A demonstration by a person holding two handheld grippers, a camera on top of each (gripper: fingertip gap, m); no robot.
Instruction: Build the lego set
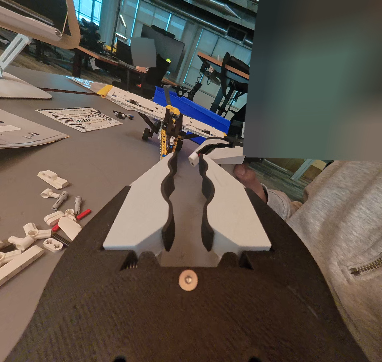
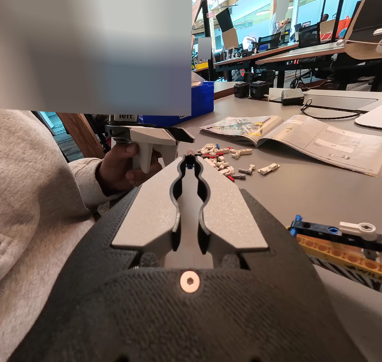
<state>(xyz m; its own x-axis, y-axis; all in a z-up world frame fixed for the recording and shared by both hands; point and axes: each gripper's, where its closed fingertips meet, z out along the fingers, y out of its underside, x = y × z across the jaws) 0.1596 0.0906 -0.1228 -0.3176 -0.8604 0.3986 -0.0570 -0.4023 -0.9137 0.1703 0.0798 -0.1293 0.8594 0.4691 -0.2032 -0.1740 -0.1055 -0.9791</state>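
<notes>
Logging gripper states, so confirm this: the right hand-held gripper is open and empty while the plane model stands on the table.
Wrong on one point: the right hand-held gripper is shut on a small piece, as the right wrist view shows. The plane model does stand on the table.

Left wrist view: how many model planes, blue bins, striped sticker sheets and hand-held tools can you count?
Model plane: 1
Blue bin: 1
Sticker sheet: 1
Hand-held tools: 2, the left tool and the right tool, which pinches a small white piece
Total: 5
</notes>
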